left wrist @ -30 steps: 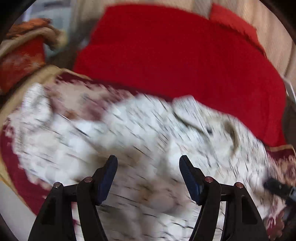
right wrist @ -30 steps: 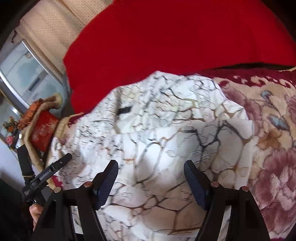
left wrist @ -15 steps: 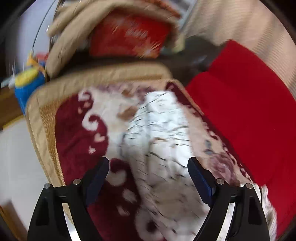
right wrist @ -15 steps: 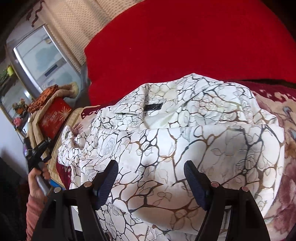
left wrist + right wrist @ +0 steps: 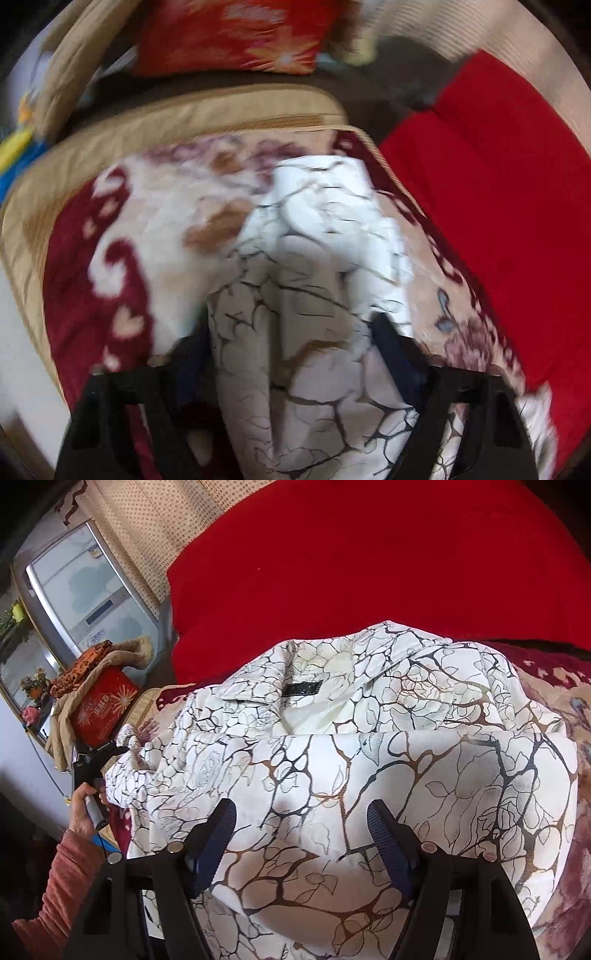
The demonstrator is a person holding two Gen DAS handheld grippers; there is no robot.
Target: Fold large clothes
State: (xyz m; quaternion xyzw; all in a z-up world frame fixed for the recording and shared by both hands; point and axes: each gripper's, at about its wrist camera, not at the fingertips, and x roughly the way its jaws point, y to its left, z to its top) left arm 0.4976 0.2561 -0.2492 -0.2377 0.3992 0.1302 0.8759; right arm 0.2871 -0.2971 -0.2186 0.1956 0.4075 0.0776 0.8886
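A white shirt [image 5: 369, 738] with a dark branching print lies spread on a floral blanket [image 5: 147, 221], its collar and black label [image 5: 303, 688] facing up. In the left wrist view its bunched sleeve [image 5: 317, 229] runs between the fingers of my left gripper [image 5: 291, 347]. Those jaws are closing around the sleeve, and fabric covers part of the left finger. The same gripper [image 5: 96, 757] shows at the shirt's left edge in the right wrist view, held by a hand [image 5: 83, 808]. My right gripper [image 5: 301, 830] hovers open over the shirt's body, holding nothing.
A red blanket [image 5: 369, 572] covers the surface behind the shirt. A red patterned box [image 5: 105, 709] wrapped in tan cloth sits at the left, beside a glass-fronted cabinet [image 5: 85, 590]. The floral blanket's tan border [image 5: 221, 107] marks its far edge.
My left gripper swung from over the shirt's body out to the sleeve end, then came down closer with narrower jaws around the sleeve. The right gripper drifted slightly; the shirt looks flatter.
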